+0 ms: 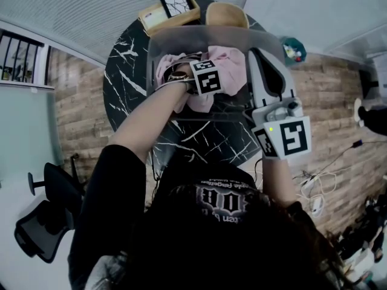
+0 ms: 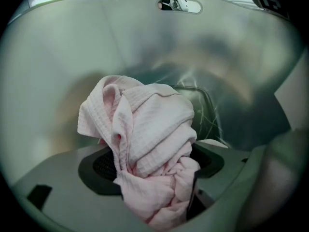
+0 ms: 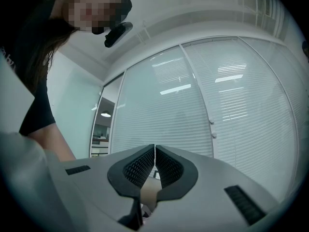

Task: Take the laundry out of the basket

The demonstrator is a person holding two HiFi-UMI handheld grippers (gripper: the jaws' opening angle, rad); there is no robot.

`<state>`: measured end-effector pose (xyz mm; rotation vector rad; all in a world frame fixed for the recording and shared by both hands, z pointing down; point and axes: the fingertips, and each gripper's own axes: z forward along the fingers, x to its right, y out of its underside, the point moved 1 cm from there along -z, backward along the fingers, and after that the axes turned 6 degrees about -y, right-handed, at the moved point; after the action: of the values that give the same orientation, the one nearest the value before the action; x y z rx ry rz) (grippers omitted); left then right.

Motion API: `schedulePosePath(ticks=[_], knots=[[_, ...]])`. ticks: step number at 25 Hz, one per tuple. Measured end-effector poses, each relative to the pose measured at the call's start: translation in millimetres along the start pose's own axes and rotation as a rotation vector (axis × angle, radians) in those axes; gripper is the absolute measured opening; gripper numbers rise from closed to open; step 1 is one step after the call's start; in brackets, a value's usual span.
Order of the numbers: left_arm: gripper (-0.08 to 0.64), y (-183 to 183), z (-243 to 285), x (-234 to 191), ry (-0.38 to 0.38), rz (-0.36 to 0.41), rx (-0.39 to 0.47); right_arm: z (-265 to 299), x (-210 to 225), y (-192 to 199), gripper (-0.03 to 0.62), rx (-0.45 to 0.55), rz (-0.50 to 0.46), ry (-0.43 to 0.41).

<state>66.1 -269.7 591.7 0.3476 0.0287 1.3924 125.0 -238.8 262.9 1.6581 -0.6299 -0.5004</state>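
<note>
head view: left claw point(image 1: 195, 84) points down into the clear basket point(image 1: 242, 38) on the black marbled worktop point(image 1: 127, 65), pink laundry point(image 1: 228, 62) heaped inside; right claw point(image 1: 257, 53) held at the basket's right side. left gripper view: jaws clenched on the pink laundry. right gripper view: jaws pressed together, nothing between them.

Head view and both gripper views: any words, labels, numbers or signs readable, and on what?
No text reads clearly.
Print on the person's black shirt: upside down, too blurred to read.
Two marker cubes: square black-and-white patterns, no words.
</note>
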Motion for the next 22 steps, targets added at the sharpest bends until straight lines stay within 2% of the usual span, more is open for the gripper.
schedulePosePath(ticks=[8, 16, 22], knots=[[0.345, -10, -13, -6, -0.011, 0.004, 0.070, 0, -3, -1, 0.029, -0.001, 0.002, -0.011], [0.333, -19, -25, -5, -0.013, 0.028, 0.121, -4, 0, 1, 0.029, -0.007, -0.002, 0.002], [0.333, -28, -35, -8, -0.038, 0.004, 0.155, -7, 2, -1, 0.029, -0.005, -0.004, 0.007]])
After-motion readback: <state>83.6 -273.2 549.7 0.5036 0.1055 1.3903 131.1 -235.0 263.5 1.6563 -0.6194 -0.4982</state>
